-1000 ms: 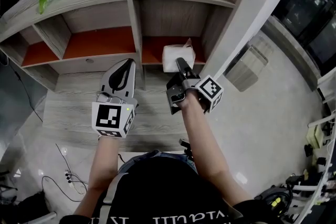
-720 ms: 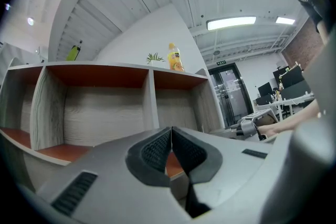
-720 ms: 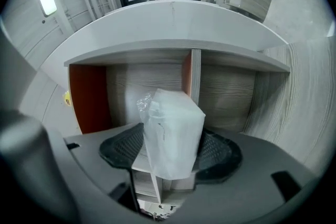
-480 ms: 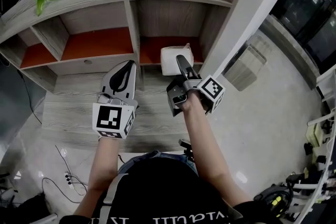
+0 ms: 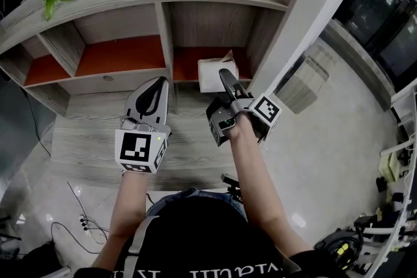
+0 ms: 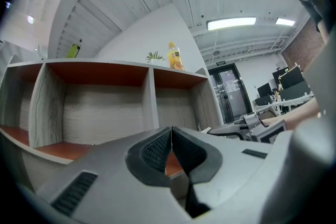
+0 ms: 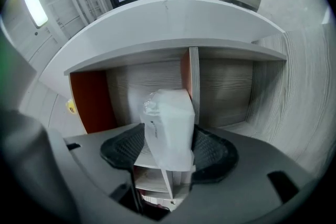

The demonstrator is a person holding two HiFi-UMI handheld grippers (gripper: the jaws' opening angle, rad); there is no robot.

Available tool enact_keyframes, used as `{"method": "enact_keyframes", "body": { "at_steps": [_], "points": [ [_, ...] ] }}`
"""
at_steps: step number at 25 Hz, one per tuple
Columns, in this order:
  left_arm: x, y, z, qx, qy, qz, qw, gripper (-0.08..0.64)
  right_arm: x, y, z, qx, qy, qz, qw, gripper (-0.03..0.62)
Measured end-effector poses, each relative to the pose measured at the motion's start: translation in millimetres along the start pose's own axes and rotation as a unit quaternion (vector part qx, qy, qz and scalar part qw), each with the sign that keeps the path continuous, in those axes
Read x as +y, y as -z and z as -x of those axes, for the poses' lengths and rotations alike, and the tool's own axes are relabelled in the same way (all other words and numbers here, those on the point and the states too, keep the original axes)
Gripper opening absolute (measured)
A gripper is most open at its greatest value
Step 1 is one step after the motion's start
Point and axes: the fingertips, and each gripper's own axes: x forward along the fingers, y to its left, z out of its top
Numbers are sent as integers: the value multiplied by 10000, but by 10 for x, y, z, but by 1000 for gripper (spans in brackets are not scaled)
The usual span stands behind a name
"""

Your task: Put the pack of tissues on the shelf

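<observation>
Since a second earlier the right tool (image 7: pixel 169 152) had hardly shifted, but its jaws had just been opening, then easing back a touch. They now stood wide and released, with the pack (image 5: pixel 215 73) between the pads and neither pad visibly pressing on it. Pack and tool sat at the mouth of the shelf (image 5: pixel 166 29) compartment at 3 o'clock of the middle divider. The pack lay at 12 o'clock from the tool, and it seemed to rest on the red floor near the front edge. At 9 o'clock of the right tool, the left tool (image 5: pixel 154 93) hung in front of the shelf, clenched on nothing, tips together.

The pack looked light and soft: tissues in thin clear film, likely to give under pressure rather than resist it. The film was probably slick and crinkly, and a loose flap stood up at the far top corner, a poor place to grip. If it needed nudging deeper, the two broad flat sides at mid-body looked like the best hold, with only a mild squeeze. Nothing about it seemed fragile, though a hard pinch could crease it or let it squirt out
</observation>
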Motion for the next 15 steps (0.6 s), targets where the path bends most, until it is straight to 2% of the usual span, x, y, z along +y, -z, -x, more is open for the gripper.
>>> {"method": "enact_keyframes", "body": {
  "at_steps": [3,7,12,15],
  "points": [
    [6,-1,11,4,-4,-4,10000,14,-19,-14,-48,24,-35,38,10000,195],
    [46,15,37,22,-43,-8,10000,14,-73,-41,-133,-53,-41,-43,10000,138],
    [95,42,74,49,-85,14,10000,14,-84,-31,-173,-123,33,-6,9999,126],
    [102,64,80,57,-81,37,9999,14,-63,-17,-170,-67,32,90,9999,160]
  ]
}}
